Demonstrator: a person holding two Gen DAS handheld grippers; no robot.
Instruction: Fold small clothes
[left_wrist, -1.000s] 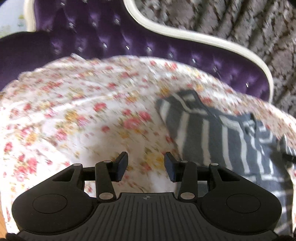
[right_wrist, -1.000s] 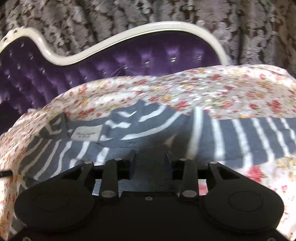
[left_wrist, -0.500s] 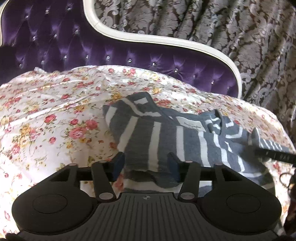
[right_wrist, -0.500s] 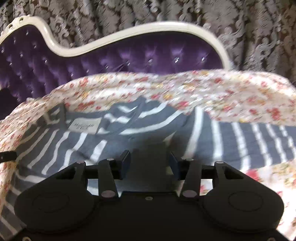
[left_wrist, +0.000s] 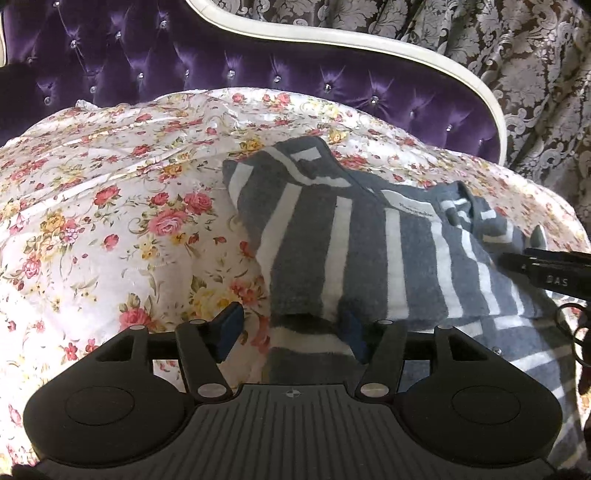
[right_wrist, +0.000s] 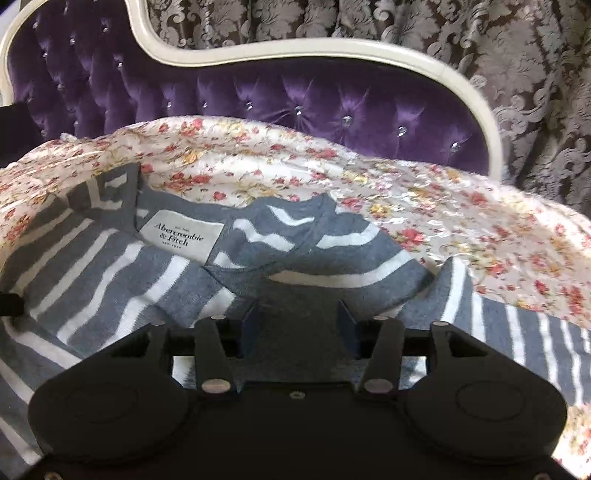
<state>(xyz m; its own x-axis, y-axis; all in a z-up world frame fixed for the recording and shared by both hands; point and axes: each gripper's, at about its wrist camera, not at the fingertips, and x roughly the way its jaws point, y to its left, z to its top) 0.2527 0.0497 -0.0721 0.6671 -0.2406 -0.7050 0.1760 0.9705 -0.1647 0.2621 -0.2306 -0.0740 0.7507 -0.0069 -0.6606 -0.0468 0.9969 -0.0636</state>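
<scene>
The purple tufted sofa (left_wrist: 258, 74) with its cream frame (right_wrist: 295, 59) carries everything, and a floral sheet (left_wrist: 110, 206) is spread over its seat; this sheet is loose and wrinkled, so I think it can slide or bunch together with the garment if a gripper drags instead of lifts. On the sheet lies the grey striped top (left_wrist: 351, 236), inside out or at least with its white neck label (right_wrist: 181, 236) showing, one sleeve already turned over the body. The left gripper (left_wrist: 291, 332) stands about half open at the lower left edge of the top; its jaws have just been opening, the right finger is tucked under a cloth edge and the left one is over the bare sheet, and the pads do not press on anything. The right gripper (right_wrist: 295, 325) is also about half open over the shoulder part, its jaws have just been opening too, and grey cloth lies between the fingers without being pinched. The risk I see is that a closing jaw takes the sheet together with the cloth, or takes only one layer, and then the fold comes out crooked. The turned sleeve may also fall open again if the hem under it is pulled. The dark tip of the other gripper at the right edge of the left view lies on the cloth and could catch it.
</scene>
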